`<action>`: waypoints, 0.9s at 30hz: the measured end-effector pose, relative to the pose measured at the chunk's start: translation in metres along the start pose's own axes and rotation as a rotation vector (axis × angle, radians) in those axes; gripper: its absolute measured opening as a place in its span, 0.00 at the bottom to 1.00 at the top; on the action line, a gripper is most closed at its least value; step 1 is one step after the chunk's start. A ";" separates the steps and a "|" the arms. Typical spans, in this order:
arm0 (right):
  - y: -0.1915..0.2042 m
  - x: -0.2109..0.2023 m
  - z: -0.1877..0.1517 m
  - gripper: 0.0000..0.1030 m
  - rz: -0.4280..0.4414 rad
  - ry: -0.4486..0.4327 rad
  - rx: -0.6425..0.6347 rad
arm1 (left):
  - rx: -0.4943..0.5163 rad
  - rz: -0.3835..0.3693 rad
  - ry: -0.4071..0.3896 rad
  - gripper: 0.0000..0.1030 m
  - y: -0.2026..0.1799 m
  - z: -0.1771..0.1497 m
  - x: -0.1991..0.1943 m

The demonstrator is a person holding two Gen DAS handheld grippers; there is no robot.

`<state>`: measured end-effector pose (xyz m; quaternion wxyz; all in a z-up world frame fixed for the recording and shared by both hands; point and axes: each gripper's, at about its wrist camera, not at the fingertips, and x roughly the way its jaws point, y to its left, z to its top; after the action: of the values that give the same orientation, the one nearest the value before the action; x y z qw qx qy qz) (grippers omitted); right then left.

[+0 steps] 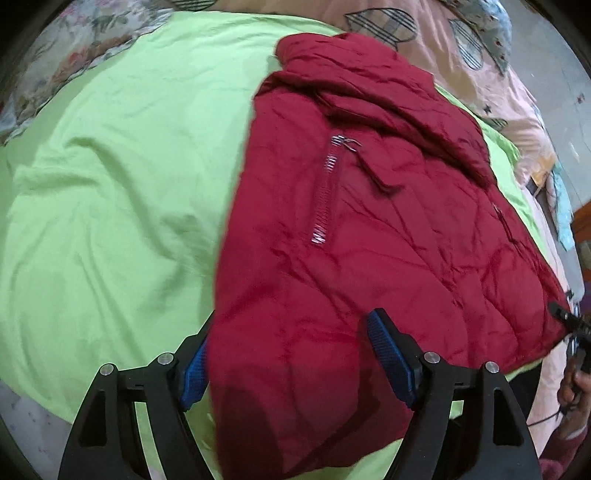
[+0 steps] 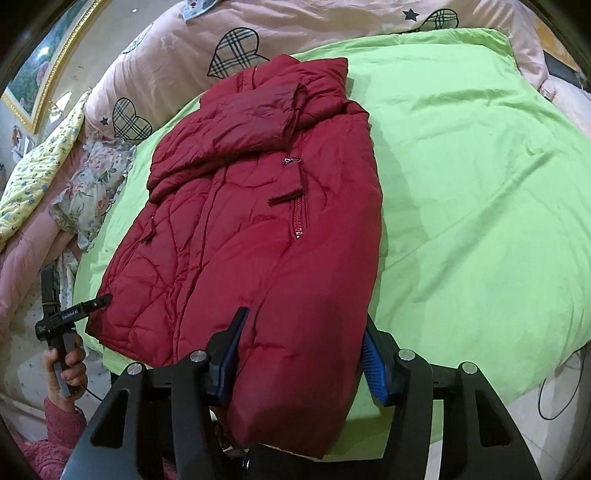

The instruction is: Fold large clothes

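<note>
Left side first: the left gripper (image 1: 291,343) has its fingers spread wide, straddling the near hem of the red puffer jacket (image 1: 369,221) rather than pinching it, so I'd call that one apart. The jacket lies lengthwise on the green sheet (image 2: 480,184). It looks already folded narrow, with a sleeve (image 2: 229,136) laid across the chest, the collar (image 2: 306,74) at the far end and the zip pocket (image 2: 300,221) facing up. Over on the right, the right gripper (image 2: 304,325) looks squeezed onto the thick folded edge of the hem, with pads touching both sides of the padding. My guess is the next bit is bringing the hem up toward the collar. If so, I'd get the left one biting all the layers first, lift both ends level, and lay it over slowly. This stuff is puffy and slippery, so it'll likely spring back or slide. As for clutter, there's a floral cloth (image 2: 96,177) bunched just beside the sheet's left edge. The pink quilt (image 2: 314,22) with plaid hearts runs right behind the collar, so there's not much room to overshoot. A black cable (image 2: 550,398) dangles off the right side, well apart from the jacket.
</note>
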<state>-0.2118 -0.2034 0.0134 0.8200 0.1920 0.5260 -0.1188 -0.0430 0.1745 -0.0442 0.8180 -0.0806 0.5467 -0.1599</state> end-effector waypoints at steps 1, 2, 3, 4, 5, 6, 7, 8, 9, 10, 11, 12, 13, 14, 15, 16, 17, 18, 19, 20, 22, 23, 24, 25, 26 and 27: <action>0.000 0.000 -0.001 0.51 0.003 -0.004 -0.001 | 0.015 0.012 -0.007 0.72 -0.004 -0.001 0.000; 0.000 -0.001 -0.001 0.48 0.009 -0.009 -0.002 | 0.028 0.020 -0.011 0.67 -0.007 -0.002 0.000; 0.000 -0.001 -0.002 0.46 0.013 -0.014 -0.003 | 0.040 0.020 -0.011 0.63 -0.010 -0.004 0.001; 0.000 -0.002 -0.003 0.45 0.017 -0.020 -0.005 | 0.049 0.019 -0.012 0.57 -0.013 -0.005 0.000; 0.000 -0.003 -0.004 0.43 0.019 -0.023 -0.004 | 0.057 0.024 -0.019 0.49 -0.015 -0.006 -0.001; 0.000 -0.003 -0.004 0.41 0.023 -0.027 -0.003 | 0.068 0.029 -0.026 0.44 -0.018 -0.008 -0.002; -0.001 -0.003 -0.005 0.38 0.030 -0.032 -0.002 | 0.078 0.035 -0.033 0.36 -0.020 -0.009 -0.004; -0.001 -0.004 -0.006 0.35 0.037 -0.036 -0.001 | 0.082 0.037 -0.040 0.29 -0.021 -0.010 -0.006; -0.001 -0.005 -0.006 0.34 0.041 -0.041 -0.001 | 0.082 0.033 -0.045 0.26 -0.022 -0.011 -0.007; 0.000 -0.006 -0.007 0.30 0.046 -0.049 -0.004 | 0.080 0.027 -0.049 0.23 -0.022 -0.011 -0.009; 0.001 -0.007 -0.008 0.28 0.047 -0.055 -0.003 | 0.078 0.023 -0.053 0.21 -0.021 -0.012 -0.011; 0.001 -0.009 -0.008 0.27 0.048 -0.061 -0.002 | 0.075 0.016 -0.058 0.21 -0.020 -0.013 -0.014; 0.002 -0.010 -0.009 0.25 0.052 -0.067 -0.001 | 0.075 0.007 -0.062 0.19 -0.019 -0.014 -0.016; 0.003 -0.012 -0.010 0.25 0.059 -0.073 -0.002 | 0.074 0.002 -0.066 0.18 -0.019 -0.014 -0.019; 0.002 -0.014 -0.010 0.25 0.065 -0.077 -0.001 | 0.078 0.004 -0.071 0.18 -0.020 -0.015 -0.021; 0.001 -0.015 -0.010 0.24 0.074 -0.080 0.002 | 0.083 0.005 -0.076 0.17 -0.019 -0.015 -0.024; 0.001 -0.018 -0.010 0.24 0.084 -0.083 0.006 | 0.088 0.004 -0.082 0.16 -0.020 -0.015 -0.028; -0.001 -0.019 -0.009 0.24 0.093 -0.087 0.010 | 0.092 0.001 -0.090 0.16 -0.021 -0.015 -0.031; -0.002 -0.021 -0.009 0.23 0.104 -0.092 0.014 | 0.096 -0.001 -0.097 0.15 -0.023 -0.015 -0.035; -0.004 -0.024 -0.008 0.23 0.118 -0.097 0.021 | 0.100 -0.004 -0.103 0.15 -0.023 -0.015 -0.039; -0.008 -0.031 -0.006 0.23 0.148 -0.116 0.031 | 0.115 -0.008 -0.120 0.15 -0.025 -0.015 -0.049; -0.009 -0.032 -0.005 0.22 0.155 -0.121 0.033 | 0.122 -0.006 -0.131 0.15 -0.027 -0.017 -0.053; -0.009 -0.035 -0.003 0.22 0.168 -0.129 0.033 | 0.130 -0.004 -0.142 0.15 -0.028 -0.017 -0.058; -0.009 -0.038 -0.002 0.22 0.180 -0.138 0.029 | 0.135 -0.005 -0.150 0.15 -0.028 -0.016 -0.062; -0.009 -0.040 -0.001 0.22 0.186 -0.143 0.023 | 0.136 -0.007 -0.158 0.15 -0.028 -0.016 -0.065; -0.009 -0.041 0.001 0.22 0.189 -0.146 0.017 | 0.134 -0.006 -0.165 0.14 -0.029 -0.015 -0.068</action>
<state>-0.2317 -0.2118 0.0497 0.8621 0.2384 0.4433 -0.0589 -0.0863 0.1717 0.0183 0.8633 -0.0401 0.4653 -0.1916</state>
